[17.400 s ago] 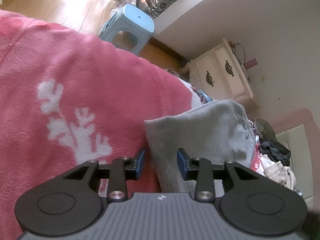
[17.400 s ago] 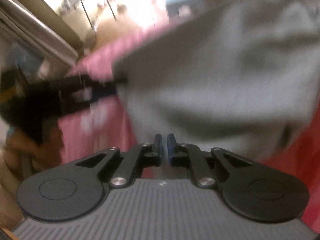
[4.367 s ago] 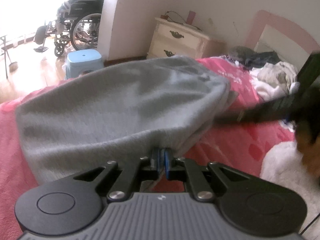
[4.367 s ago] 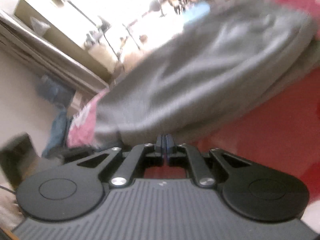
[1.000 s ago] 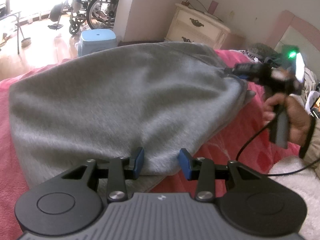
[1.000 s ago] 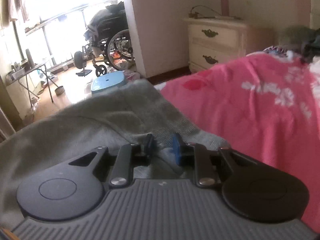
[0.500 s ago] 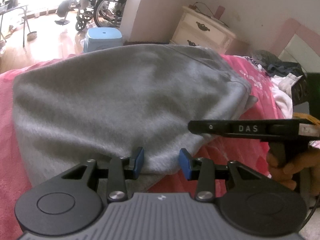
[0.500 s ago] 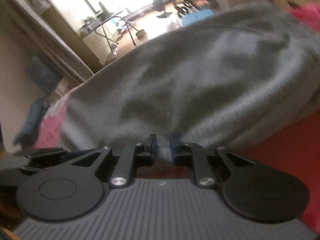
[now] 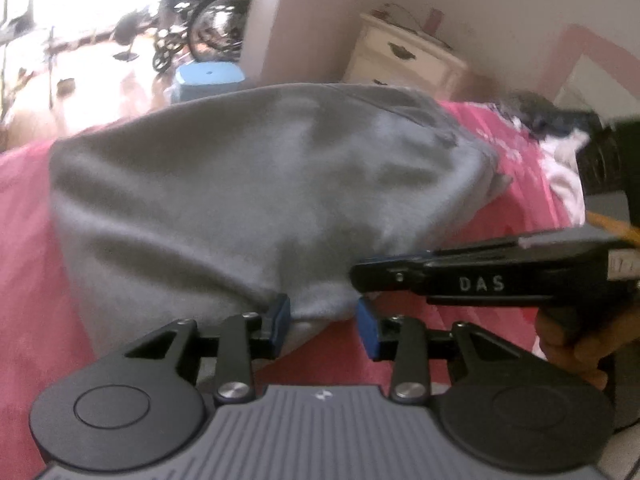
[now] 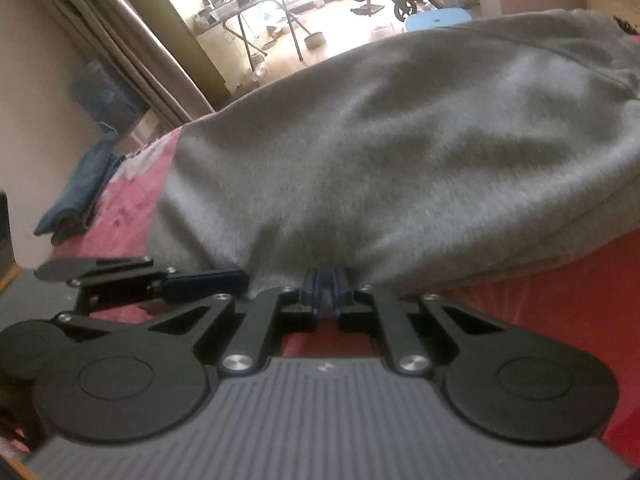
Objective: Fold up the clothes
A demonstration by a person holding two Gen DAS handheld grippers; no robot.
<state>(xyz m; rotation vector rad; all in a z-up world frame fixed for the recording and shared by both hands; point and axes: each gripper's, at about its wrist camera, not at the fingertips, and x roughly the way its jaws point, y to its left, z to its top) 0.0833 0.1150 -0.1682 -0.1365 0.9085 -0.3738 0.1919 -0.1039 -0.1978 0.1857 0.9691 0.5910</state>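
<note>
A grey garment [image 9: 260, 184] lies spread on the pink bedspread [image 9: 24, 240]. My left gripper [image 9: 323, 322] stands open at the garment's near edge, and the hem lies between its blue pads without being pinched. My right gripper [image 9: 368, 272] reaches in from the right, just beyond the left one. In the right wrist view its blue pads [image 10: 326, 280] are shut on the near edge of the grey garment [image 10: 400, 140]. There the left gripper [image 10: 236, 278] shows side-on at the left, against the same edge.
A hand [image 9: 580, 344] holds the right gripper's handle. A cream nightstand [image 9: 404, 56], a blue stool [image 9: 208, 80] and a wheelchair [image 9: 216, 28] stand beyond the bed. Loose clothes [image 9: 560, 152] lie at the far right, folded jeans [image 10: 76, 192] near the wall.
My right gripper swung from the garment's far corner to its near edge beside the left gripper and closed on the cloth. The left gripper shifted only slightly and stayed open.
</note>
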